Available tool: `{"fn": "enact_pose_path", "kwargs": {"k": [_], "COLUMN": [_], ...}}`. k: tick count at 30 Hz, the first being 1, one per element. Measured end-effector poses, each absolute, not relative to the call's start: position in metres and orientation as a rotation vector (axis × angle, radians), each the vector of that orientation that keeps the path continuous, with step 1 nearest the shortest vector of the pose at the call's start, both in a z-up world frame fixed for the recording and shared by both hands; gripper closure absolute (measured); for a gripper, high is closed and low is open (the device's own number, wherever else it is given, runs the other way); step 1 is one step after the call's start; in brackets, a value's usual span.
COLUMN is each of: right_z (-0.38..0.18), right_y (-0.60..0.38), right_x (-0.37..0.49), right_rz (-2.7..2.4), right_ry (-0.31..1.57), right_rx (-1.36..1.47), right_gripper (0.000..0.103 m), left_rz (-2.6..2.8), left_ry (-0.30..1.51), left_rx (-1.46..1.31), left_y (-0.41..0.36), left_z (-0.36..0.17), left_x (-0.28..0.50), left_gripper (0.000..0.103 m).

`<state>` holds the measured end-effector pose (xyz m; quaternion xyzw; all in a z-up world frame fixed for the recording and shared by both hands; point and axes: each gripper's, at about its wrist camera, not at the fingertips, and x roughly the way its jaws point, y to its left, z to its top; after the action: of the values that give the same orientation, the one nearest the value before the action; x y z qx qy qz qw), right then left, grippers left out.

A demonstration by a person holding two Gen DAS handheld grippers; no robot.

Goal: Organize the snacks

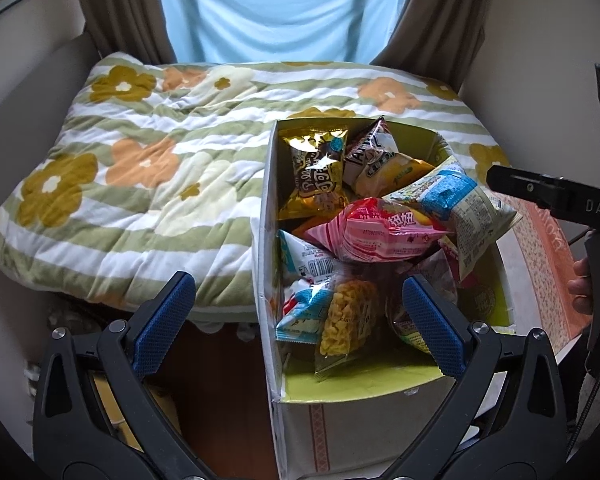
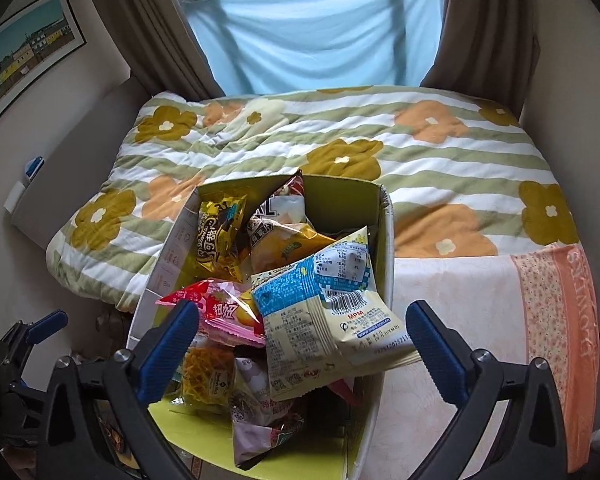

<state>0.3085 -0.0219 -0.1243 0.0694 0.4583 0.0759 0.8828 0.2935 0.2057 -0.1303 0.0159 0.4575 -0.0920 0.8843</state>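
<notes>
Right gripper (image 2: 302, 326), lower centre of its view: jaws spread wide, pads pressing nothing; the blue-and-cream snack packet (image 2: 328, 312) lies between and just beyond them, atop the heap in the cardboard box (image 2: 386, 240); left gripper (image 1: 296, 304) likewise open and empty, low over the box's (image 1: 266, 216) left wall; floral quilt (image 2: 420, 152) behind.

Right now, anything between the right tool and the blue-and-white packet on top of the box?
Nothing visible. The right tool is open above the box, and the blue-and-white packet lies on top of the pile between its fingers, uncovered. The pink packet sits beside it, not over it.
</notes>
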Motion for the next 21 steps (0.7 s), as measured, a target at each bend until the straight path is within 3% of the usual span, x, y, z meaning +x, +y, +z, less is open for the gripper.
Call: {"fn": "enact_pose_path", "kwargs": {"k": [10, 21], "right_z": [-0.057, -0.001], "right_y": [-0.048, -0.107], "right_x": [0.236, 0.089], "right_rz": [0.118, 0.008], "right_ry": [0.797, 0.622], "right_rx": [0.111, 0.016], "right_gripper": [0.0, 0.0], "left_rz": [-0.181, -0.14], "left_ry": [0.79, 0.566], "left_rx": [0.043, 0.013], "left_y": [0.183, 0.124], "left_z": [-0.063, 0.003], "left_x": [0.239, 0.1], "left_gripper": [0.0, 0.0]}}
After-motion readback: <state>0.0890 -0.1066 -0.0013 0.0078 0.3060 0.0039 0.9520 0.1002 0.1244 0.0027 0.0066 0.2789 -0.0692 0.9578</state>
